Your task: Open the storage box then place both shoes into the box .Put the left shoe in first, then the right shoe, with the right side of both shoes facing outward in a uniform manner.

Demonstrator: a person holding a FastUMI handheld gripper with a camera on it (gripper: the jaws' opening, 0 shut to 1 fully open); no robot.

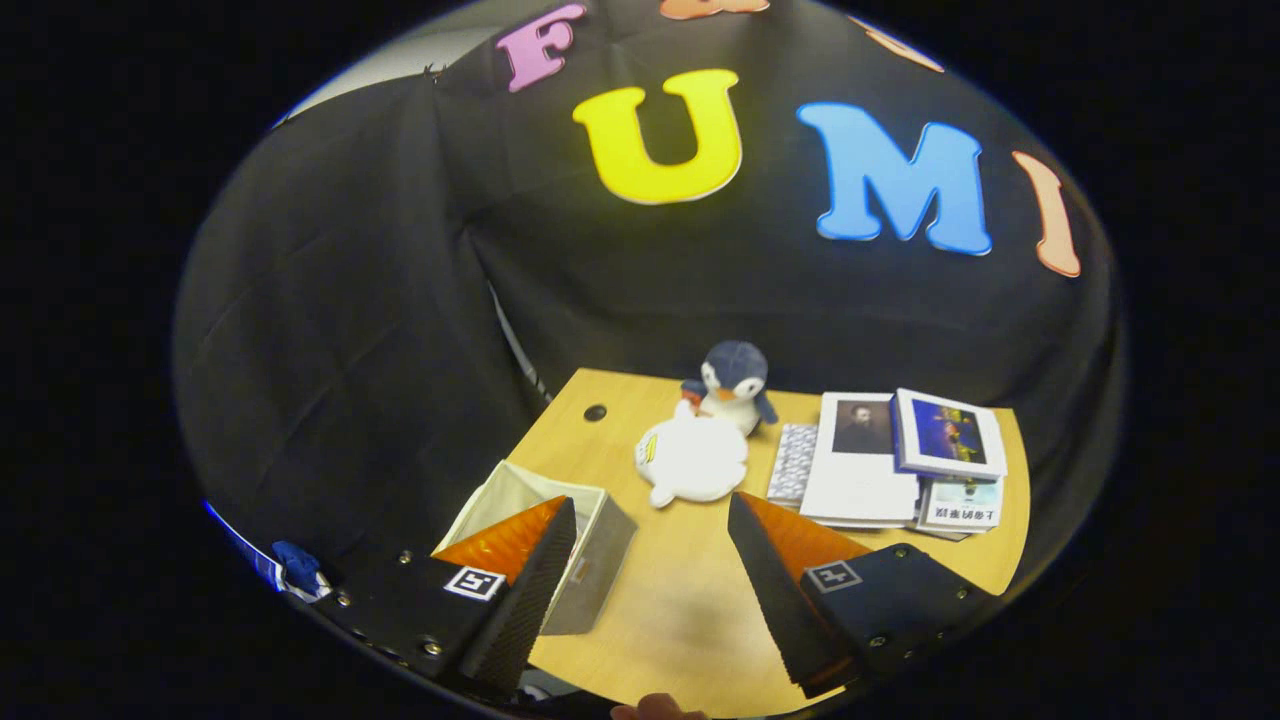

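Hand-held gripper [650, 560], fingers spread wide and holding nothing, hovers above the tabletop [680, 600]. Beside and partly behind its left finger sits the storage box [590, 545], its top apparently open; what lies inside cannot be made out. Beyond the box rest a white plush toy [692, 460], a penguin toy [735, 385] and stacked books [900, 460]. Judging by this, box access comes first.

The gripper's [650, 515] left finger covers part of the storage box [590, 545], hiding its inside.
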